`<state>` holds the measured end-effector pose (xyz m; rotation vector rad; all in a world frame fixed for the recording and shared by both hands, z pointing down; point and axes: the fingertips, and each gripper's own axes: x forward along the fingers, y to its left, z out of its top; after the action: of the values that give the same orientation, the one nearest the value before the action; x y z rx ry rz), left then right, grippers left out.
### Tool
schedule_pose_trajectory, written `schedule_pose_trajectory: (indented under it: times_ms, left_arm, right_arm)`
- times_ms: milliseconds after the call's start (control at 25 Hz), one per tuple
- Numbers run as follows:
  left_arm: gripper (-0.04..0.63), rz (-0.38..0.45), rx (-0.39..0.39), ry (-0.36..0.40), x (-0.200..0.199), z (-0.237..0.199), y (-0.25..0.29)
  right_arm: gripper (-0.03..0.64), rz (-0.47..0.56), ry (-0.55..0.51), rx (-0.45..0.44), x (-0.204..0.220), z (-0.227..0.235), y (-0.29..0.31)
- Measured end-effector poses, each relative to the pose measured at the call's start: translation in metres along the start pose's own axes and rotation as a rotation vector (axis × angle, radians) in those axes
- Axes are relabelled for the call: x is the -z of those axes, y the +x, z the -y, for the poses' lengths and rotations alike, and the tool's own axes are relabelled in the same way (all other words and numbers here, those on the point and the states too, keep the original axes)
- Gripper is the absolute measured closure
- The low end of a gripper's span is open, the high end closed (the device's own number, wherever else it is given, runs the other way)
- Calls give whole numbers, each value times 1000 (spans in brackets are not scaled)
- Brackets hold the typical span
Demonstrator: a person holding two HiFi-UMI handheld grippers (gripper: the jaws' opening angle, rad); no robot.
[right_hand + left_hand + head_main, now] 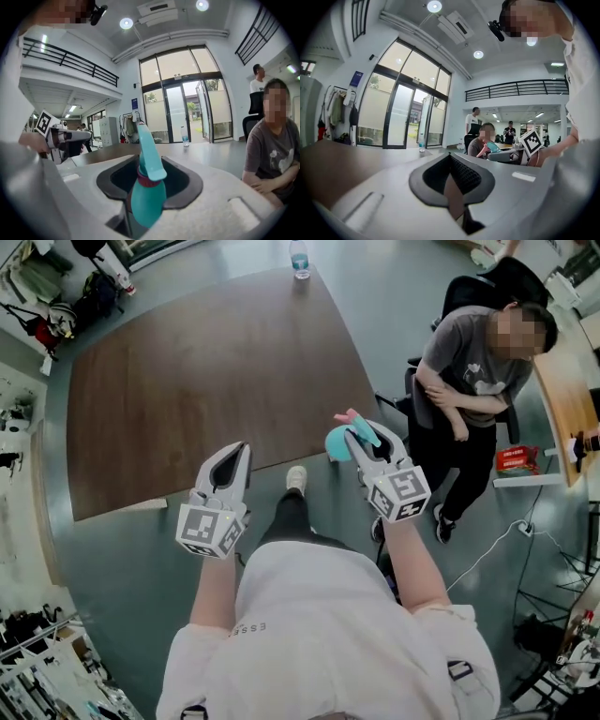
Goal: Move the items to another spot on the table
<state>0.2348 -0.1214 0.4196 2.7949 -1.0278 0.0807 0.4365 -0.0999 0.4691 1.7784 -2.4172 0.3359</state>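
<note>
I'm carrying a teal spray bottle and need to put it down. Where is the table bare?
Almost the whole brown wooden table is bare, from its near edge up to the clear plastic water bottle standing at the far edge. Only that far spot is taken.

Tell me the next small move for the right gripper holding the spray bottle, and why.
Probably carry the right gripper forward over the brown table before lowering anything. Its fingers are clamped on the teal spray bottle, yet in the head view the bottle seems to hang over the grey floor, just off the table's near edge.
</note>
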Motion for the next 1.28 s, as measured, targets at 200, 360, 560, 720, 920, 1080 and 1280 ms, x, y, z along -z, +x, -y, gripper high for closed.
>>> schedule_pose_trajectory:
  times_ms: [200, 360, 560, 720, 920, 1080, 1280]
  left_arm:
    - [578, 15, -151, -5, 1, 13, -50]
    - [578, 35, -240, -12, 1, 0, -96]
    - [578, 75, -363, -19, -6, -45, -162]
    - [578, 79, -419, -26, -8, -79, -213]
    - [578, 72, -493, -34, -6, -129, -293]
    - [578, 86, -543, -56, -3, -174, -357]
    - [578, 81, -633, -49, -1, -222, -439]
  right_arm:
    - [479, -22, -24, -131, 5, -31, -16]
    - [479, -48, -48, -217, 7, -71, -7]
    - [479, -62, -144, -314, 0, -141, 16]
    - [479, -75, -150, -378, -4, -198, 42]
    - [477, -98, -164, -453, 1, -282, 72]
    - [477, -103, -183, -498, 3, -353, 98]
    - [477, -123, -207, -573, 5, -443, 137]
